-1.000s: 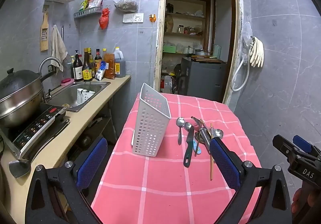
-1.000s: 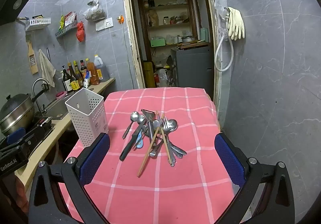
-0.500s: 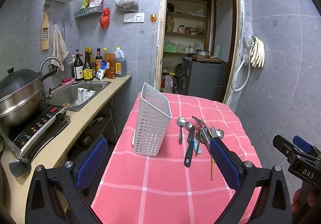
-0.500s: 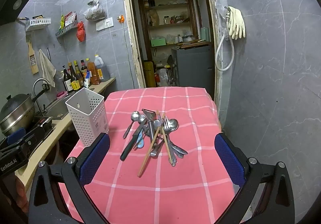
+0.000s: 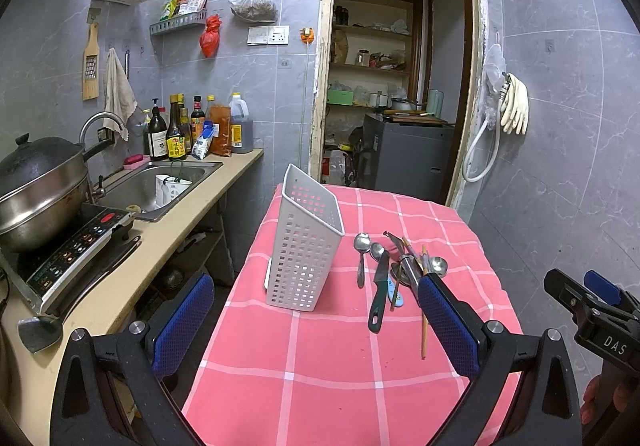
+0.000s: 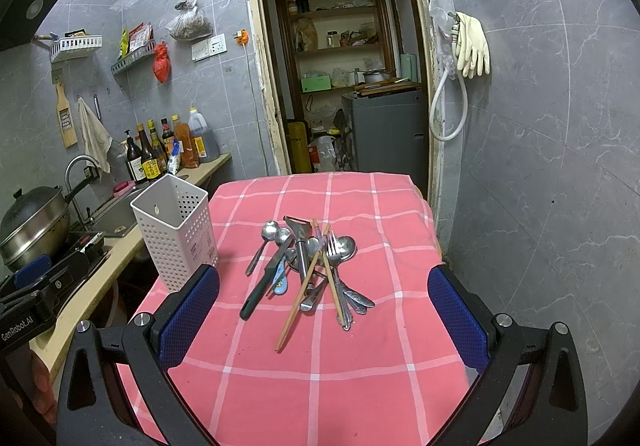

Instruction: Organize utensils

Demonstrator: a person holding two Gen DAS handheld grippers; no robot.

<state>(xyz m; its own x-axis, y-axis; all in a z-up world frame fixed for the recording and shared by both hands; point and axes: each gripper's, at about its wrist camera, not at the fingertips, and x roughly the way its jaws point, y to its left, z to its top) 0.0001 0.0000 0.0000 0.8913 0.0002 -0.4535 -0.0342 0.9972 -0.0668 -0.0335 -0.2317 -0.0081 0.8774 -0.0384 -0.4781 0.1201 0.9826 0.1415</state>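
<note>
A steel sink (image 5: pixel 160 182) is set into the beige counter (image 5: pixel 132 262). Sauce bottles (image 5: pixel 176 130) stand in a row behind the sink against the tiled wall. Beside it, toward the camera, a lidded pot (image 5: pixel 36 186) sits on an induction cooker (image 5: pixel 68 250). Above it hang a towel (image 5: pixel 118 90) and a wooden grater (image 5: pixel 91 66). Across the room from the sink, rubber gloves (image 5: pixel 516 108) hang by the doorway.

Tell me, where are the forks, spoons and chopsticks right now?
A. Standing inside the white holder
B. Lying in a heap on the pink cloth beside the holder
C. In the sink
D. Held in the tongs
B: the utensil pile lies on the pink tablecloth, apart from the white holder, and both pairs of tongs are open with nothing in them.
</note>
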